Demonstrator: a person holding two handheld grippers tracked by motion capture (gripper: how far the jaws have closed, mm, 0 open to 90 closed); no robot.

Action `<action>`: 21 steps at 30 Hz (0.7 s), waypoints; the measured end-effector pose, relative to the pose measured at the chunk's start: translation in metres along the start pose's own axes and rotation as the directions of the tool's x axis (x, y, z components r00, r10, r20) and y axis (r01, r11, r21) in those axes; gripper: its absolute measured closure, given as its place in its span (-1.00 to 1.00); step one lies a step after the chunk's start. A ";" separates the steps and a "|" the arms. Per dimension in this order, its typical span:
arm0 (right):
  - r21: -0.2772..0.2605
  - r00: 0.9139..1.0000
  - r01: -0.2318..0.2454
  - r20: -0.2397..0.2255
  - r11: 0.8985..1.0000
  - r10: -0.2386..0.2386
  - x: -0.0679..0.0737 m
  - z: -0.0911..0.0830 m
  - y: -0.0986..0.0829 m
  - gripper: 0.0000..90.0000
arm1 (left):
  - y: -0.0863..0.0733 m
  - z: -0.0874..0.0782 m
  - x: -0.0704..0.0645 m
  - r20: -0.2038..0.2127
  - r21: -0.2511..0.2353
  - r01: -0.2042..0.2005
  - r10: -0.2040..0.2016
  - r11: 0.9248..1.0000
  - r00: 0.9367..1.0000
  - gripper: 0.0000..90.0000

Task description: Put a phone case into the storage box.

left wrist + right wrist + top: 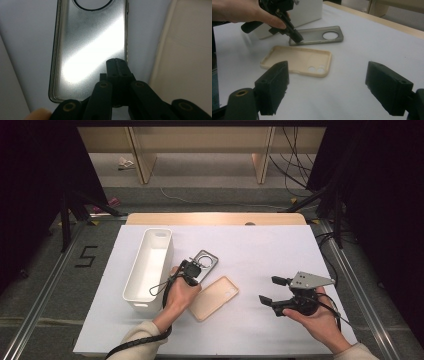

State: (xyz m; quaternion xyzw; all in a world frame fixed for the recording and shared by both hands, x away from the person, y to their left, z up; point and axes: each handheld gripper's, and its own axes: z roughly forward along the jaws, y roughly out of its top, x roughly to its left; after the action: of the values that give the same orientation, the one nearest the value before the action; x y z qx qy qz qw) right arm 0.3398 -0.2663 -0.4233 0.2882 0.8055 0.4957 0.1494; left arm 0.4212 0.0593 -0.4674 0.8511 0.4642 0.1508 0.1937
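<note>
A clear grey phone case (208, 261) (87, 42) (317, 35) with a round camera hole lies flat on the white table. Beside it, nearer to me, lies a beige phone case (214, 297) (190, 50) (297, 60), hollow side up. My left gripper (194, 270) (116, 62) (297, 38) points down at the grey case with its jaws pressed together and their tips at the case's rim nearest the beige one. My right gripper (268, 289) (329, 92) hovers to the right of both cases, jaws wide apart with nothing between them.
A long white bin (148, 267) (307, 10) stands empty left of the cases, close to my left hand. The white table cover (260, 250) ends at a wooden strip (215, 218) at the back. Stands and cables flank the table.
</note>
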 end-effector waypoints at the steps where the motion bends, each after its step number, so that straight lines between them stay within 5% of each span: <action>1: -0.001 1.000 0.000 0.000 1.000 0.000 0.000 0.000 0.000 -0.56 | 0.000 0.000 0.000 0.009 0.002 0.005 -0.005 1.000 1.000 0.99; 8: -0.001 1.000 -0.002 0.001 1.000 0.002 0.000 0.000 0.000 -0.56 | 0.001 -0.001 -0.006 0.062 0.014 0.031 -0.032 0.999 0.998 0.99; 21: 0.001 1.000 -0.002 0.001 1.000 0.002 0.000 0.000 0.000 -0.56 | 0.006 0.002 -0.007 0.098 0.005 0.076 -0.076 0.997 0.992 0.99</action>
State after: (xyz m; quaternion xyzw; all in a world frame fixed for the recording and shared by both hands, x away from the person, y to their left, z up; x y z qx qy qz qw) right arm 0.3401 -0.2666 -0.4236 0.2891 0.8054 0.4955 0.1491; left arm 0.4233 0.0499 -0.4667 0.8392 0.4863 0.1009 0.2216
